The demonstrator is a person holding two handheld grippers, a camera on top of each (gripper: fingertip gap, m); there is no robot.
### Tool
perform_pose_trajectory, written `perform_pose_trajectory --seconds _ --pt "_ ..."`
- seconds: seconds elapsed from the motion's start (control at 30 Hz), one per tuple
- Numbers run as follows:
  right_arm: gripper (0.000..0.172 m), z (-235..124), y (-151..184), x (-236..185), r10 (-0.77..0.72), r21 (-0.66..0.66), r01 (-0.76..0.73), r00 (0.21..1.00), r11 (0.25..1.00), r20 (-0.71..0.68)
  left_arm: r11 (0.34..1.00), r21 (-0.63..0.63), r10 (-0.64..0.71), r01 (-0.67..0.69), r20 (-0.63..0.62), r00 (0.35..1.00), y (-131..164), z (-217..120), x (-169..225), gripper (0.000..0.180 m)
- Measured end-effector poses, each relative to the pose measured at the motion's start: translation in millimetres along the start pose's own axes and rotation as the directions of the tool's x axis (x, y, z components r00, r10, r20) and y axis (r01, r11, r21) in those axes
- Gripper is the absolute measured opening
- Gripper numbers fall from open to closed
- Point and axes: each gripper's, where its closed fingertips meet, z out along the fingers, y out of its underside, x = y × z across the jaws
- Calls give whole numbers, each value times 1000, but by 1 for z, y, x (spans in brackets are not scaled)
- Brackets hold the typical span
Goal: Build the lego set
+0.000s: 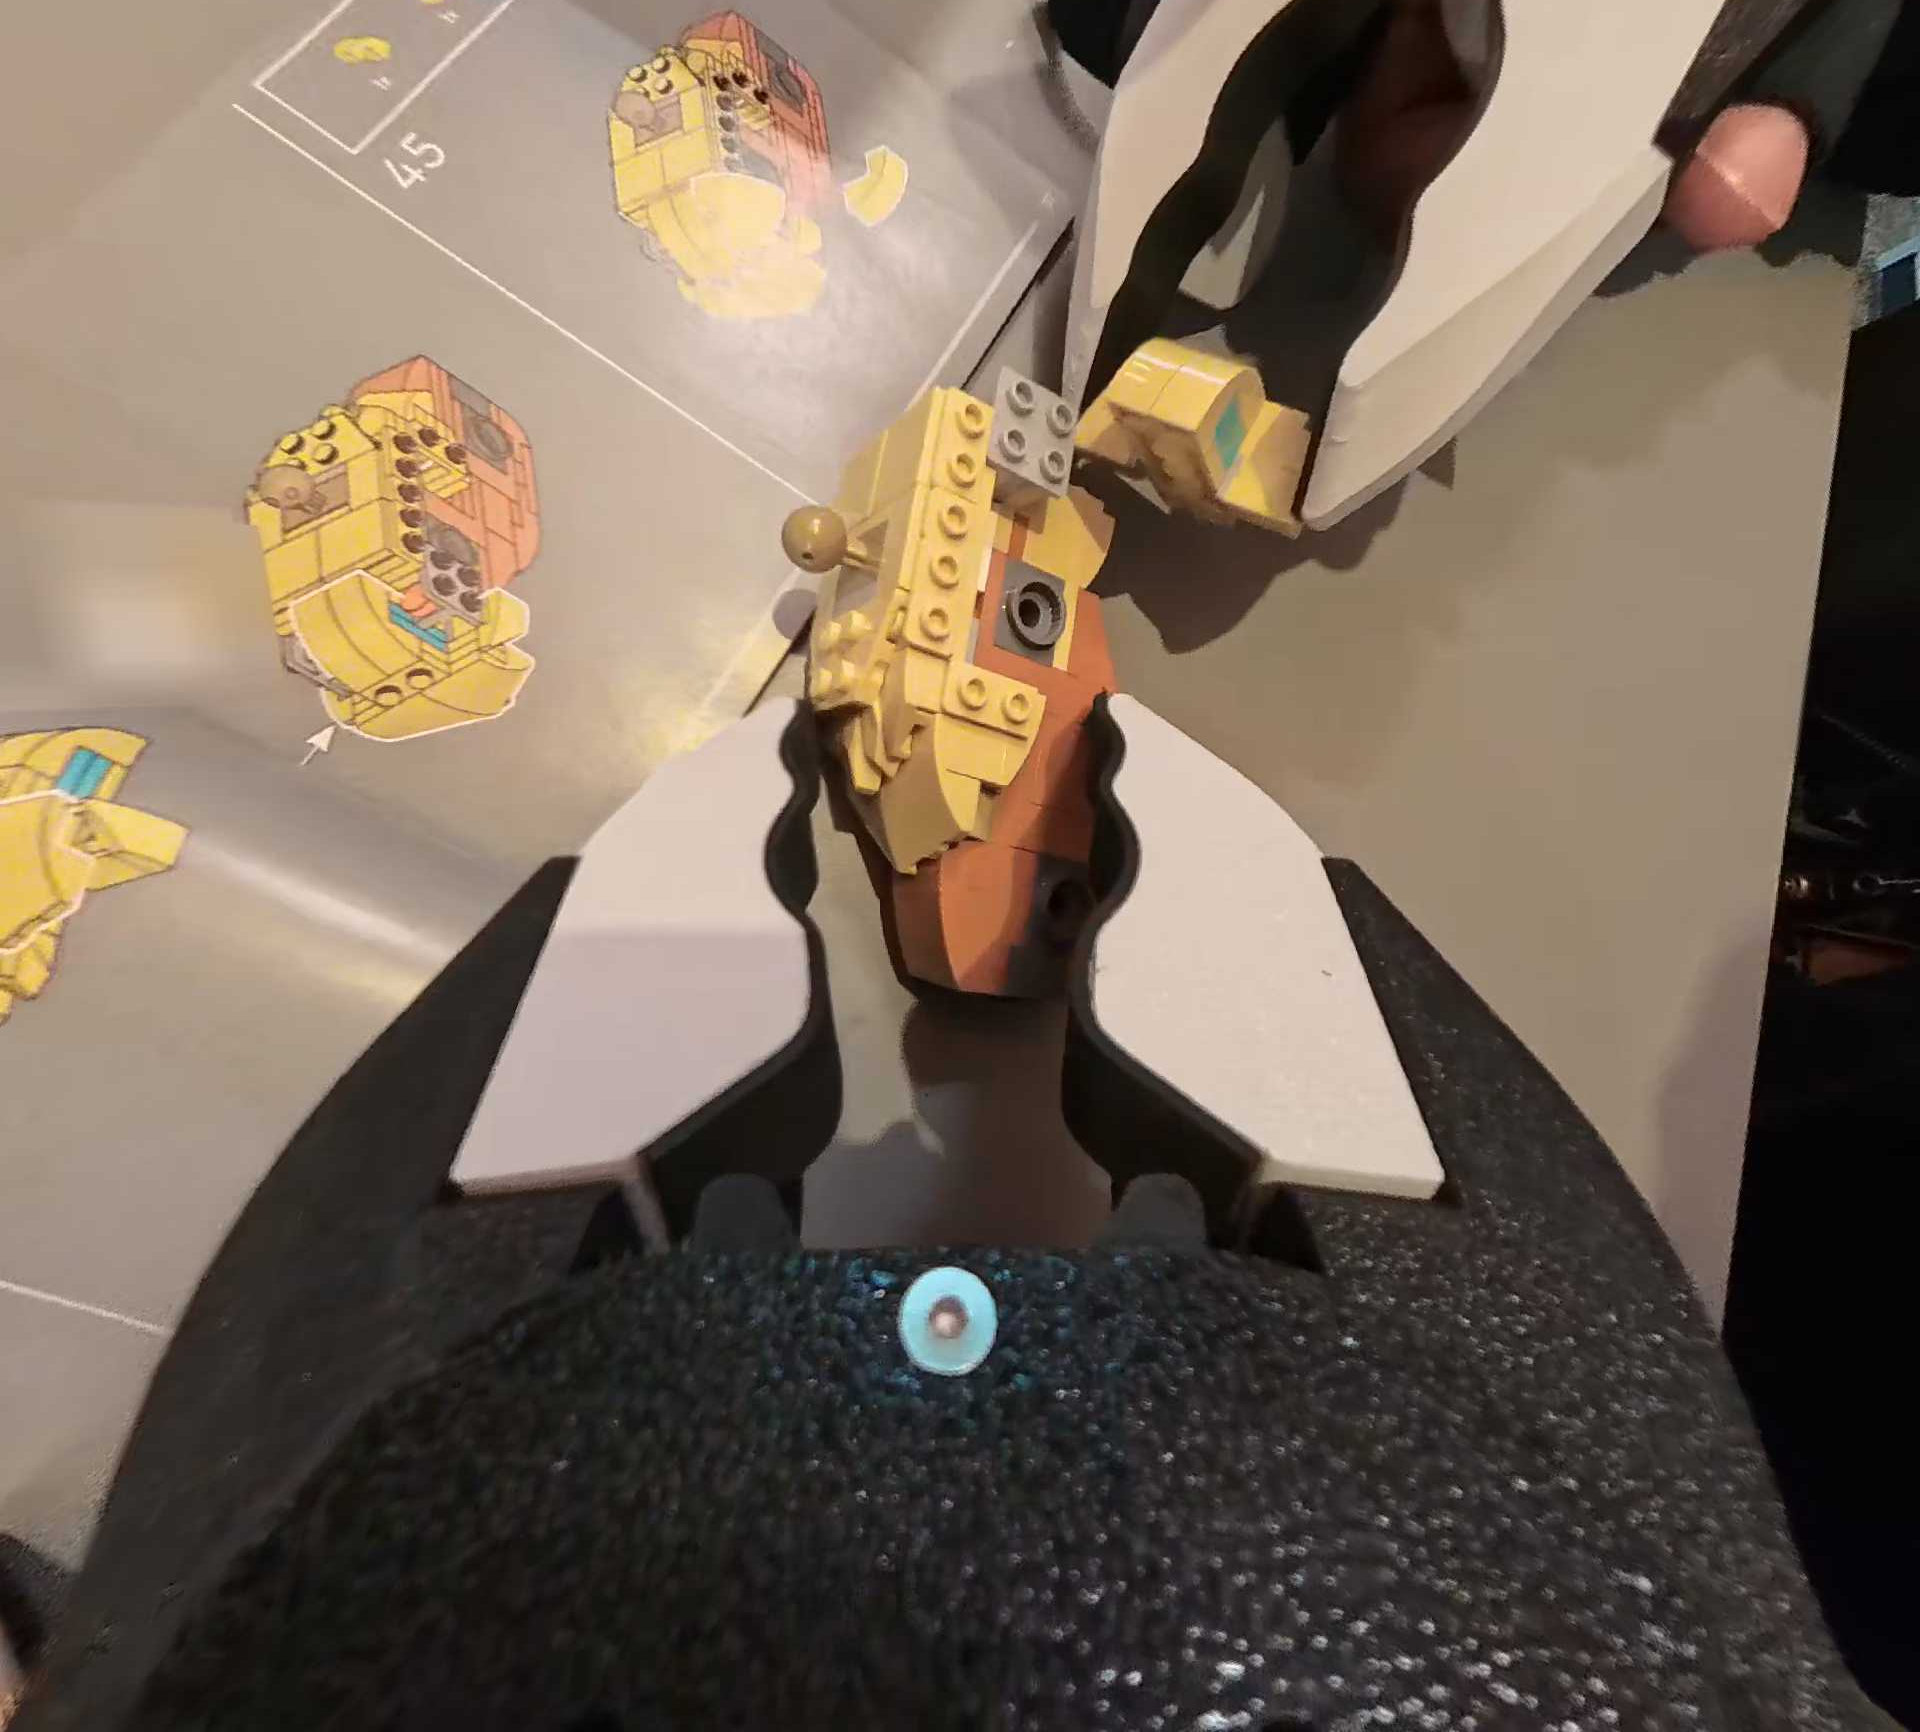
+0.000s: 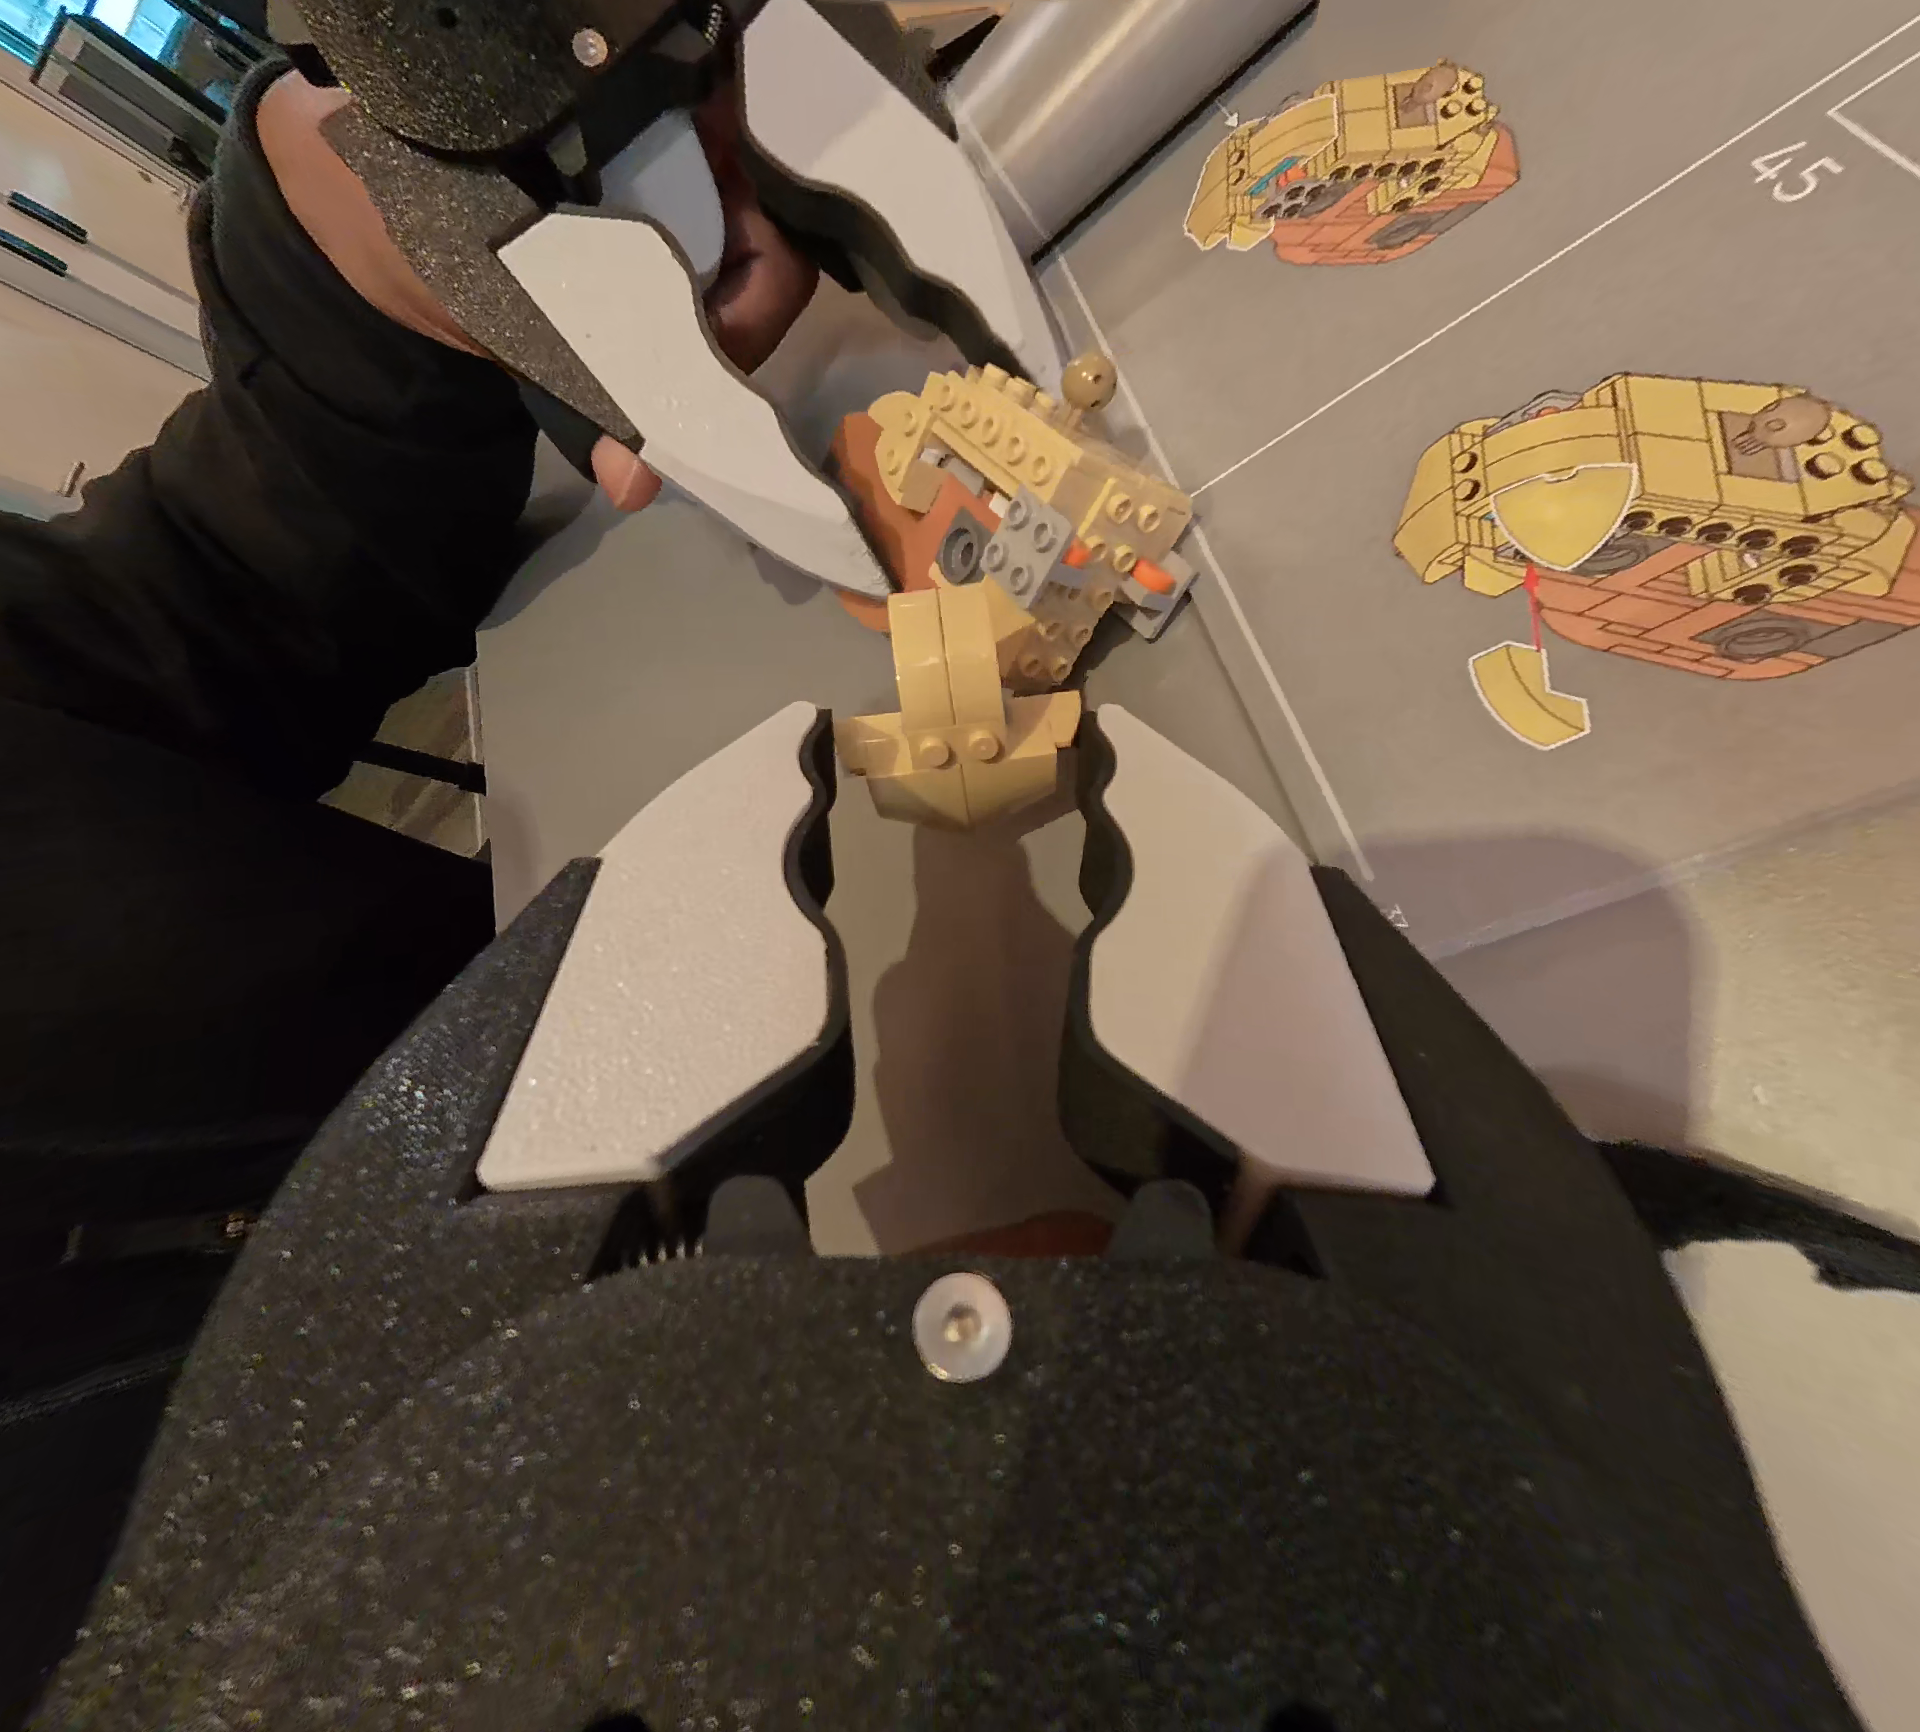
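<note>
Left gripper (image 1: 951, 747) clamped on tan-and-brown studded brick model (image 1: 966, 643); right gripper (image 2: 961, 747) clamped on small tan curved sub-assembly (image 2: 961, 737), just beside model's grey stud plate (image 1: 1034, 435). Orange bits (image 2: 1148, 576) visible from right wrist only. Glossy instruction sheet (image 1: 416, 332) underneath

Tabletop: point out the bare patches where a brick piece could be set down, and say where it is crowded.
Bare tabletop lies right of the instruction booklet, up to the table's dark edge. It is crowded where the left gripper grips the tan-and-brown brick model and the right gripper grips the small tan brick assembly against it.
</note>
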Motion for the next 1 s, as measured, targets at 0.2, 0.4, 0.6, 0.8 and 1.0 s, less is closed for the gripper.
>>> perform_pose_trajectory --seconds 0.2,0.4,0.6,0.8,1.0 --pt "45 -1 4 -3 2 -5 -2 1000 1000 25 996 25 82 -82 -12 997 -3 4 9 47" --pt "45 -12 9 -10 8 10 -9 996 1000 88 956 105 271 -274 46 962 -5 2 18 45" --pt "45 -17 14 -12 7 7 -8 993 1000 118 899 155 401 -409 80 912 -3 -3 26 45" --pt "45 -13 20 -16 10 -30 -6 992 1000 129 811 187 541 -554 119 832 -3 -6 33 44" --pt "45 -11 25 -20 15 -57 -6 988 998 152 797 239 546 -554 105 831 -4 -8 35 41"
